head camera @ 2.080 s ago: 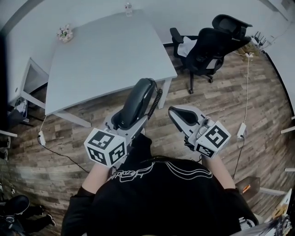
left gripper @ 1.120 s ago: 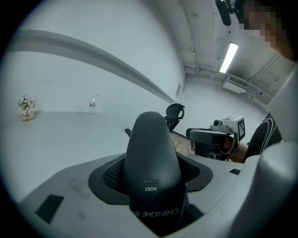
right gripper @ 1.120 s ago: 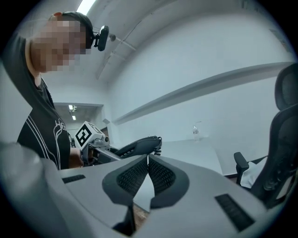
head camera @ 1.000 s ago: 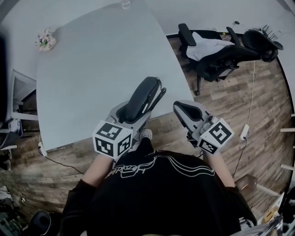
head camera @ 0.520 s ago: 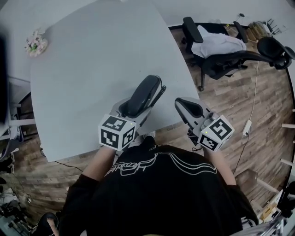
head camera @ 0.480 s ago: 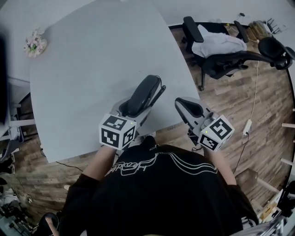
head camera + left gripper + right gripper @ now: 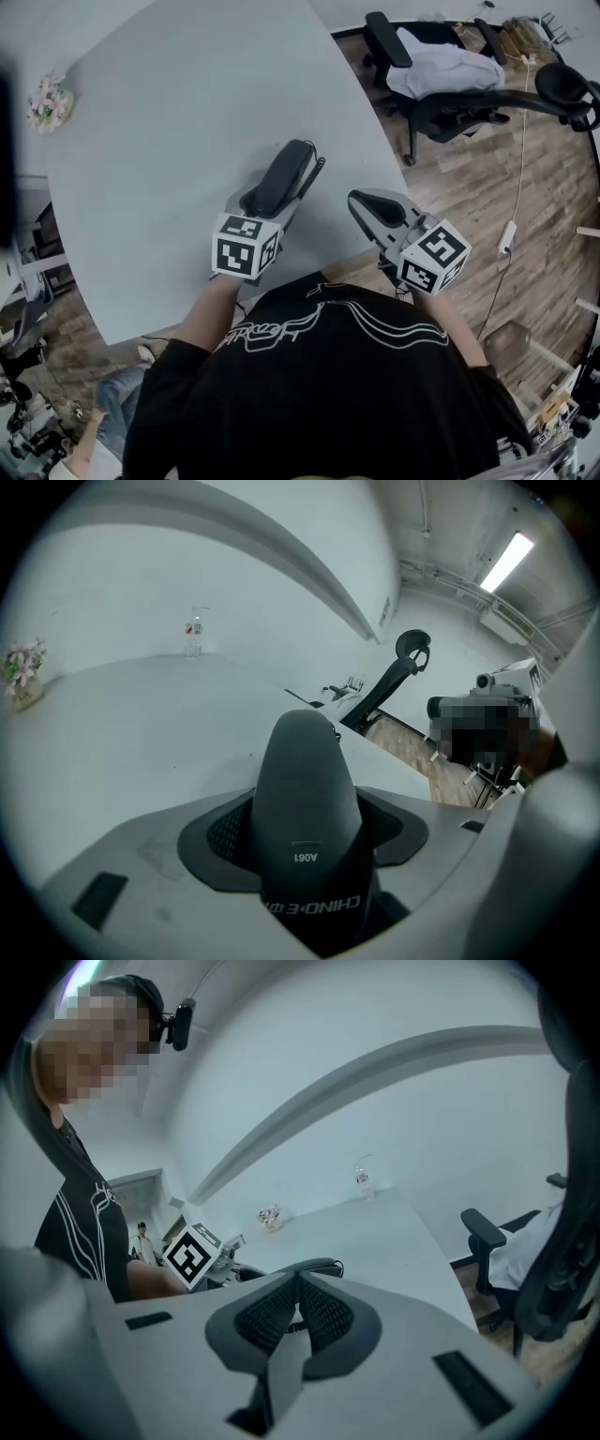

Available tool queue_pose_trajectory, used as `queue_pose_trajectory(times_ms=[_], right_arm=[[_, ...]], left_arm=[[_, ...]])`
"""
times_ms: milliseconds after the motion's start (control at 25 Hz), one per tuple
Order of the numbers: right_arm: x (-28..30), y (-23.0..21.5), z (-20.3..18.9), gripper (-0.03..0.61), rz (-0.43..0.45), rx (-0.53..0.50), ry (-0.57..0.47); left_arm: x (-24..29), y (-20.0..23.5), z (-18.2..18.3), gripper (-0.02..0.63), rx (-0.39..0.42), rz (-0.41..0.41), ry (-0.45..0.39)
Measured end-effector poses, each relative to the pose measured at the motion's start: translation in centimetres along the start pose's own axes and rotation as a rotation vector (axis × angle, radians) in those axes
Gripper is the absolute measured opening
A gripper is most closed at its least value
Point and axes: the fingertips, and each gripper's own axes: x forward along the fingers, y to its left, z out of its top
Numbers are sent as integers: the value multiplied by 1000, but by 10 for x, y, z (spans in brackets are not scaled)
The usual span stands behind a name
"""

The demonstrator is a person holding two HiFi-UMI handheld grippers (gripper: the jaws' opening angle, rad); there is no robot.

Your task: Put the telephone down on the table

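A black telephone handset (image 7: 283,174) with a coiled cord (image 7: 314,176) is clamped lengthwise between the jaws of my left gripper (image 7: 270,195), low over the near part of the pale grey table (image 7: 169,112). In the left gripper view the handset (image 7: 303,799) fills the gap between the pads and points out over the tabletop. My right gripper (image 7: 364,200) hovers over the table's near right corner, beside the handset and apart from it. Its dark pads (image 7: 319,1316) are pressed together with nothing between them. From the right gripper view the handset (image 7: 305,1266) shows just beyond the jaws.
A small pot of flowers (image 7: 47,101) stands at the table's far left, and a clear bottle (image 7: 192,635) at its far edge. Black office chairs (image 7: 450,89), one draped in white cloth, stand on the wooden floor to the right. A person (image 7: 94,427) crouches at lower left.
Both grippers have moved forward and down, from over the floor by the table's edge to over the tabletop. The handset stays in the left gripper's jaws.
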Motion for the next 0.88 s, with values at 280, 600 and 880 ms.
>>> queue_pose_trajectory(times_ms=[280, 600, 880], right_arm=[[12, -13, -14, 40, 4, 81, 40], [21, -19, -23, 40, 17, 106, 70], [21, -25, -27, 40, 7, 138, 53]], left_arm=[[18, 23, -12, 284, 20, 56, 40], [31, 34, -23, 284, 94, 97, 70], [33, 35, -22, 284, 104, 111, 95]])
